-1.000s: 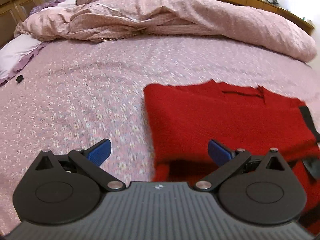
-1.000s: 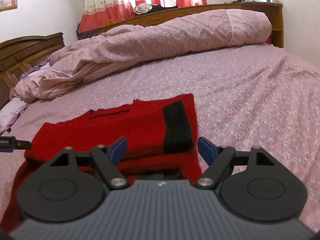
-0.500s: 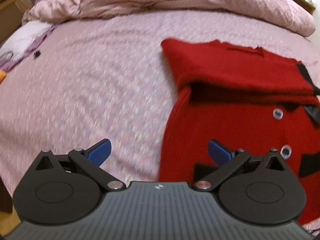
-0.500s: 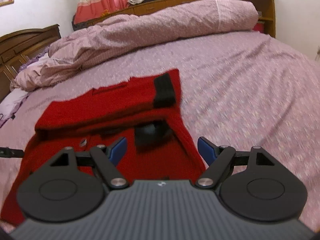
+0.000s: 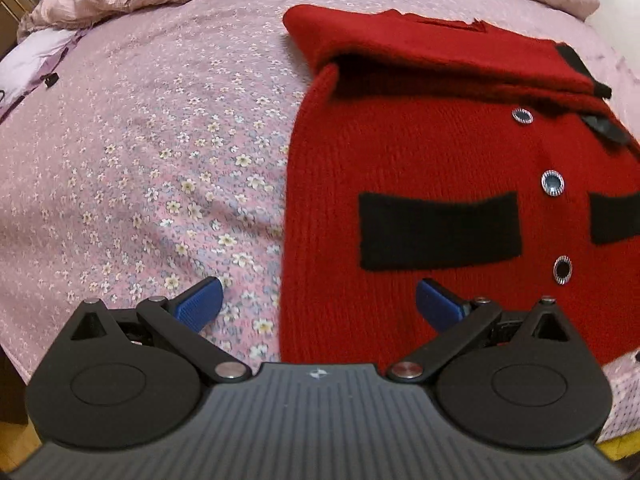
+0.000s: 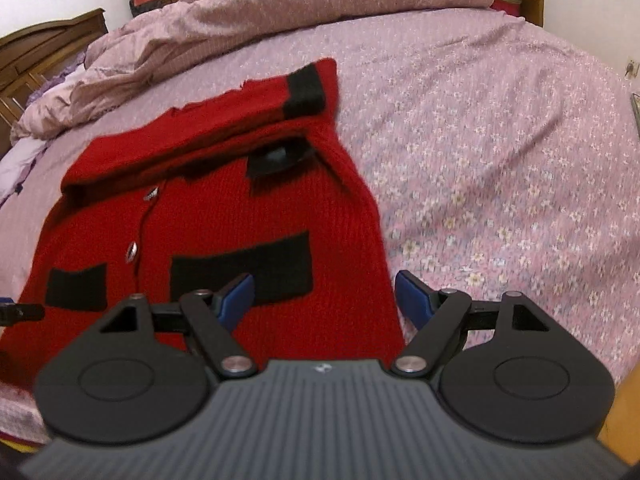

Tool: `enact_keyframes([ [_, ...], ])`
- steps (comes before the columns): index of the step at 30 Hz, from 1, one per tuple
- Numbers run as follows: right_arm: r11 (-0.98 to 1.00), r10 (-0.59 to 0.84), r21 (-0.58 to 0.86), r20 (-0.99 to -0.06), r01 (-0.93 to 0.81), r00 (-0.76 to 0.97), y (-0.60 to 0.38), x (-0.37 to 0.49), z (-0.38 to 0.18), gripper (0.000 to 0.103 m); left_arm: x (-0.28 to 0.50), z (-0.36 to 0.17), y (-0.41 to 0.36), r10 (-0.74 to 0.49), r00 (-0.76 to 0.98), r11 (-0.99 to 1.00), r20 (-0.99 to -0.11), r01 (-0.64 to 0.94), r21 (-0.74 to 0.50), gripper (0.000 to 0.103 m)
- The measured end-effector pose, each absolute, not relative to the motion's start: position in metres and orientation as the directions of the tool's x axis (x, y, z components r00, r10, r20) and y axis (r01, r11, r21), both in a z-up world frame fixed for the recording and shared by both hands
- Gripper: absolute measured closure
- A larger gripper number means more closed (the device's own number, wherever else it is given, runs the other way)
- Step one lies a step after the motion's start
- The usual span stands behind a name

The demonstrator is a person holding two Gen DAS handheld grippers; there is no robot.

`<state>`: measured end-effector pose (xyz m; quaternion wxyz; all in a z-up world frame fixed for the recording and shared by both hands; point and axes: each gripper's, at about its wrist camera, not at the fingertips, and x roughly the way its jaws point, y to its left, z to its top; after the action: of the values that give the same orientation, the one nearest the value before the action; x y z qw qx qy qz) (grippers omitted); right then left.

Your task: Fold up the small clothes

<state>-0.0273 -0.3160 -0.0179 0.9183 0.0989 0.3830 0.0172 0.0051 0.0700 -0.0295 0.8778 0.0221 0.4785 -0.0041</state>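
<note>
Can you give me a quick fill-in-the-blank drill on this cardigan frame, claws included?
1. The red cardigan lies on a floral ____.
2. Its pocket patches are coloured ____.
3. The left claw and the right claw both have their jaws ____.
4. The cardigan's far end is ____ back over the buttoned front.

Missing words: bedsheet; black; open; folded
</note>
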Motion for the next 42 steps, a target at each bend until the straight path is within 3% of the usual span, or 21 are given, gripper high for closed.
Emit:
enact_keyframes([
  [11,0.986,0.112,0.166,-0.711,0.011,0.695,-0.31,-0.033,-0.019,0.023,-0.016,-0.027,0.077,-0.071,0.574,0.997,-0.816,0.045,-0.055,0.0],
  [25,0.979,0.161,0.203,-0.702,-0.022,0.694,-0.317,-0.042,-0.019,0.022,-0.021,-0.04,0.058,0.044,0.566,0.993,-0.823,0.067,0.099,0.0],
  [34,0.963,0.222,0.264,-0.654,-0.057,0.724,-0.326,-0.047,-0.025,0.015,-0.027,-0.043,0.059,0.072,0.583,0.985,-0.81,0.088,0.151,0.0],
  [38,0.951,0.257,0.302,-0.653,-0.066,0.713,-0.33,-0.046,-0.022,0.013,-0.034,-0.035,0.065,-0.038,0.597,0.99,-0.801,0.131,0.05,0.0],
  [42,0.894,0.395,0.432,-0.625,-0.122,0.673,-0.333,-0.044,-0.019,0.013,-0.037,-0.028,0.066,-0.213,0.58,0.972,-0.786,0.204,-0.113,0.004],
])
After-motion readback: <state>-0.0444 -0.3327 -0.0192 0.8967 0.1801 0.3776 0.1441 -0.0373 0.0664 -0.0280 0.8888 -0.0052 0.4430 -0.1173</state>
